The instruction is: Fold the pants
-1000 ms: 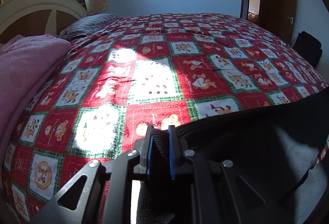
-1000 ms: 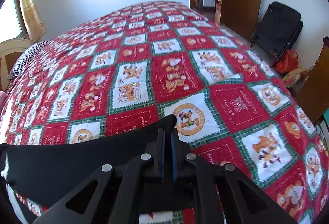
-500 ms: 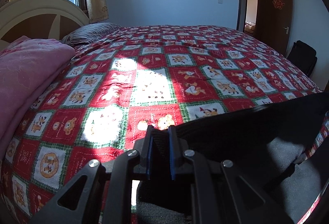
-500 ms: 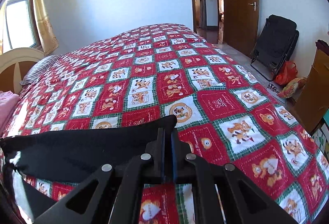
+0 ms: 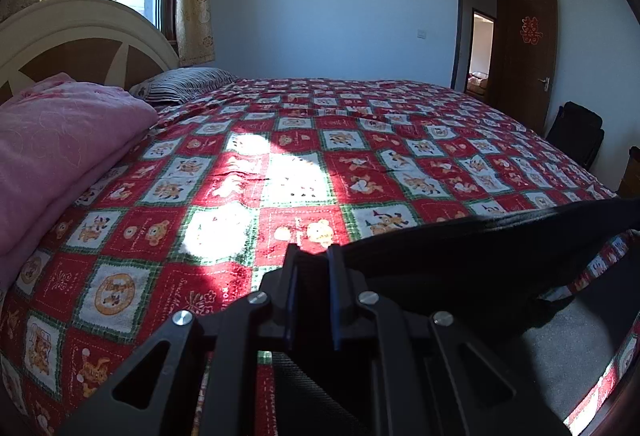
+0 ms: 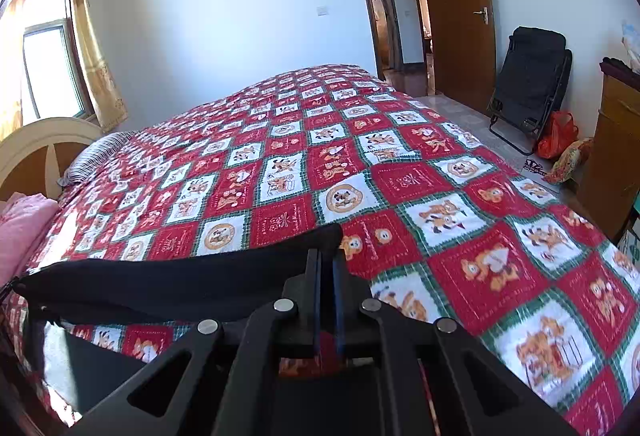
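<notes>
— Where are the pants (image 5: 460, 256)?

— They are black and held up above the near edge of the bed (image 5: 304, 155), stretched between the two claws. In the left wrist view the upper edge runs from the left claw (image 5: 312, 268) off to the right; in the right wrist view the same dark band (image 6: 168, 276) runs from the right claw (image 6: 327, 268) off to the left.

— And the claws themselves?

— Each one is clamped on the pants. The left claw's blue-edged fingers (image 5: 289, 300) have cloth pinched between them, with more fabric hanging below. The right claw's fingers (image 6: 317, 296) stand almost together and pinch the corner of the cloth at the tips.

— What lies beneath?

— A red, white and green checked bedspread (image 6: 400, 179) with cartoon figures, a patch of sunlight on it in the left view. A folded pink blanket (image 5: 60, 147) sits at the left by the headboard (image 5: 80, 35), with a striped pillow (image 5: 184, 83) just beyond it.

— Anything else in the room?

— A brown door (image 6: 452, 7) with a red ornament, and a black folding chair (image 6: 528, 83) leaning by the wall.
</notes>
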Available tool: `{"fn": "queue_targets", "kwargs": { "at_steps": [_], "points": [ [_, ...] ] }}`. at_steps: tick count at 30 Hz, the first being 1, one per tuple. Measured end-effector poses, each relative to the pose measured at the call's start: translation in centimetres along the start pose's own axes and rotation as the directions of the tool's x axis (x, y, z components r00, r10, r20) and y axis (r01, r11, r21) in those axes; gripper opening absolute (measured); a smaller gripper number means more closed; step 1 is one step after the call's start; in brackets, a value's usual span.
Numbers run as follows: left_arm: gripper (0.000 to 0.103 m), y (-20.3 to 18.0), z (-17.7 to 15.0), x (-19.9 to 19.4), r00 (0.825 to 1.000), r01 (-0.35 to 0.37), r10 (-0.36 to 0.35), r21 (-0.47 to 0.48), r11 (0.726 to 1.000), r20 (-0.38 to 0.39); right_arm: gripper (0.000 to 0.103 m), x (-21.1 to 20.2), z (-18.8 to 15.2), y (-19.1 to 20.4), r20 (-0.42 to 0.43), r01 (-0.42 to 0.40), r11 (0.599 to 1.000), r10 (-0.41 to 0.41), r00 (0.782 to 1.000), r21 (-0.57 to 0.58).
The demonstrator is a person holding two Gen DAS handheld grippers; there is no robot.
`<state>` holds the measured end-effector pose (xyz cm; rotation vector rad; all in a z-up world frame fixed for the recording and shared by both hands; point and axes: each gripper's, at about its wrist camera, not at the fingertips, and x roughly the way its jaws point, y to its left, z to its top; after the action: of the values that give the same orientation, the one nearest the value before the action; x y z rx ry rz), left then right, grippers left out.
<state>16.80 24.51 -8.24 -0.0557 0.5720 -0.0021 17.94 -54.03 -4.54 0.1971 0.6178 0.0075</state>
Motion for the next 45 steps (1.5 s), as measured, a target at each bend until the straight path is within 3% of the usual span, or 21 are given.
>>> {"fn": "queue_targets", "kwargs": {
  "at_steps": [12, 24, 28, 30, 33, 36, 38, 41, 45],
  "points": [
    [0.014, 0.5, -4.5, -4.7, 0.998, 0.033, -0.032, -0.001, 0.999, 0.052, 0.005, -3.6, -5.6, -2.6, -0.021, 0.002, 1.0, -0.002, 1.0, 0.03],
    [0.014, 0.2, -9.9, -5.0, 1.0, 0.009, -0.009, 0.023, 1.0, -0.001, 0.005, -4.9, -8.9, -4.4, -0.054, 0.006, 0.999, -0.003, 0.999, 0.048],
    [0.014, 0.0, -10.2, -5.3, 1.0, -0.001, 0.001, 0.044, 0.999, 0.006, 0.038, -6.7, -8.9, -4.4, -0.036, 0.056, 0.997, -0.054, 0.998, 0.046],
    [0.014, 0.0, -10.2, -5.3, 1.0, -0.001, 0.001, 0.053, 0.999, 0.008, 0.038, -8.2, -8.8, -3.8, 0.004, 0.089, 0.995, -0.089, 0.996, 0.042],
    [0.014, 0.0, -10.2, -5.4, 1.0, -0.002, 0.001, 0.063, 0.998, 0.008, 0.038, -10.7, -8.2, -0.6, 0.087, 0.128, 0.991, -0.124, 0.988, -0.038],
    [0.014, -0.1, -10.2, -5.2, 1.0, -0.004, 0.003, 0.067, 0.998, 0.009, 0.038, -11.3, -7.7, 5.0, 0.105, 0.055, 0.985, -0.037, 0.994, -0.166],
    [0.014, -0.1, -10.2, -5.2, 1.0, -0.004, 0.003, 0.063, 0.998, 0.013, 0.038, -10.2, -8.0, 9.9, 0.061, -0.013, 0.961, 0.032, 0.998, -0.277],
    [0.014, -0.1, -10.4, -5.3, 1.0, -0.004, 0.003, 0.06, 0.998, 0.018, 0.038, -7.8, -10.1, 18.6, -0.037, -0.152, 0.886, 0.152, 0.988, -0.439],
    [0.014, 0.1, -10.5, -5.3, 1.0, 0.001, -0.002, 0.035, 0.999, 0.021, 0.038, -4.7, -14.7, 29.0, -0.189, -0.334, 0.755, 0.276, 0.942, -0.565]
  ]
}}
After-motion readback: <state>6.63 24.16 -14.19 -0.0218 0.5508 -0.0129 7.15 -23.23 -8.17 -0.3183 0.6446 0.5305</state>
